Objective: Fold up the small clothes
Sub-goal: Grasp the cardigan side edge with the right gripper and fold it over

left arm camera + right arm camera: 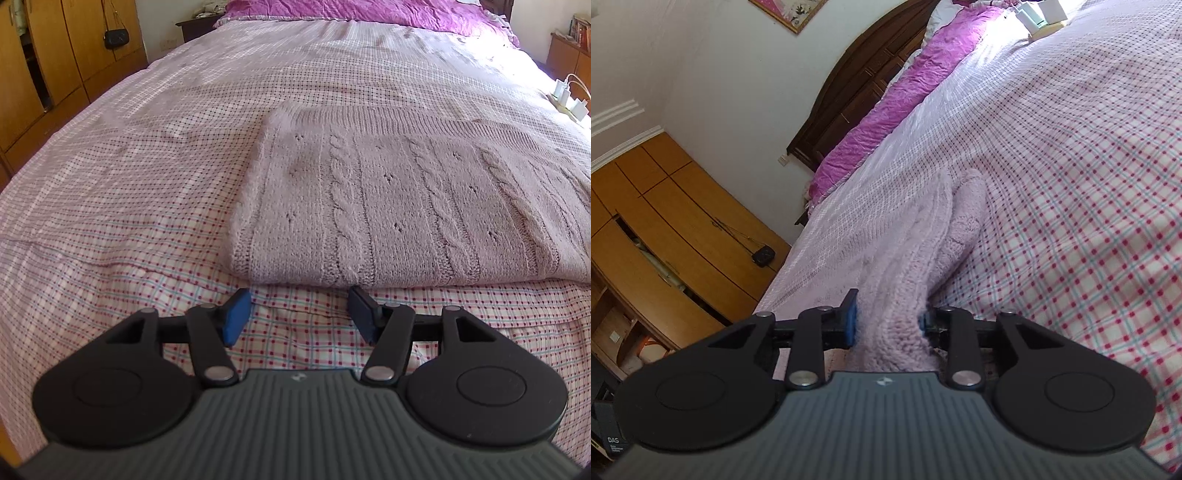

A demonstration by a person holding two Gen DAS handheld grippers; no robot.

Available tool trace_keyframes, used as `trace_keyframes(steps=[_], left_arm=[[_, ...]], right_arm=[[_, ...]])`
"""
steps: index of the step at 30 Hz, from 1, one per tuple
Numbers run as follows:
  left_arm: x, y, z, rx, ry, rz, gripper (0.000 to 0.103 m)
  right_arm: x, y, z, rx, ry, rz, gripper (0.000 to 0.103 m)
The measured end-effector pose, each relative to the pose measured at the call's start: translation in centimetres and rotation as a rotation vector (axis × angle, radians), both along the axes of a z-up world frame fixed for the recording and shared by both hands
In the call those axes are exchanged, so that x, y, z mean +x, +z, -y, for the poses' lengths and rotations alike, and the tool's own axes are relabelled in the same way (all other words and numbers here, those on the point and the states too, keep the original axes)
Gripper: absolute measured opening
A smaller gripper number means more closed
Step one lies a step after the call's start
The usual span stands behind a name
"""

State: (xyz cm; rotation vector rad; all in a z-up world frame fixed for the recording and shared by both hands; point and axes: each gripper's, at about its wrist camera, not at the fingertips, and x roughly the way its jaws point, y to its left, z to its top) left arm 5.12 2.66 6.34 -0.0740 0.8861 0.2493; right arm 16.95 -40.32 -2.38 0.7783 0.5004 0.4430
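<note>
Pale pink cable-knit sweater (pixel 399 206), lying flat and folded on a bed (pixel 155 155) covered by a checked sheet in pink, red and light blue. Near edge of the knit just beyond the left gripper (pixel 300 314), close to the front edge of the mattress. Left gripper empty, blue-padded fingers (pixel 236 314) spread wide apart, hovering over bare sheet just short of the sweater's hem, not touching the knit. Cable ribs and small eyelet holes running away from the camera across the garment.

Right wrist view strongly tilted. Right gripper (pixel 888 321) clamped on a bunched fold of the same sweater (pixel 923 254), thick fuzzy knit filling the gap between both pads and spilling back over the gripper body. From there, a long ridge of fabric stretching forward across the bed, rounded at its far end. Whether that ridge is lifted or resting on the sheet: cannot tell.

Further off in the left wrist view: crumpled magenta bedspread (pixel 354 11) across the head of the bed, wooden wardrobe (pixel 55 70) at left with a small black purse (pixel 114 37) hanging on its door, white chargers (pixel 567 96) on a power strip at the right edge of the mattress. In the right wrist view: dark wooden headboard (pixel 857 88) against a white wall, corner of a framed picture (pixel 790 13) above it.
</note>
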Motion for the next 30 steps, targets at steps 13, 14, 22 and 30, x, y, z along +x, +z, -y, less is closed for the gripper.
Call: trace_keyframes(steps=[13, 14, 22, 30], left_arm=[[-0.3, 0.6, -0.1, 0.002, 0.009, 0.027, 0.061], [-0.5, 0.9, -0.3, 0.007, 0.008, 0.034, 0.061], [-2.3, 2.9, -3.1, 0.022, 0.049, 0.076, 0.061], [-2.9, 3.7, -6.3, 0.029, 0.085, 0.083, 0.061]], right_arm=[[-0.5, 0.8, -0.5, -0.013, -0.017, 0.011, 0.031], [-0.7, 1.0, -0.4, 0.010, -0.022, 0.016, 0.031], [-0.9, 3.9, -2.3, 0.101, -0.027, 0.050, 0.028], [-0.8, 9.3, -6.5, 0.073, 0.041, 0.123, 0.028]])
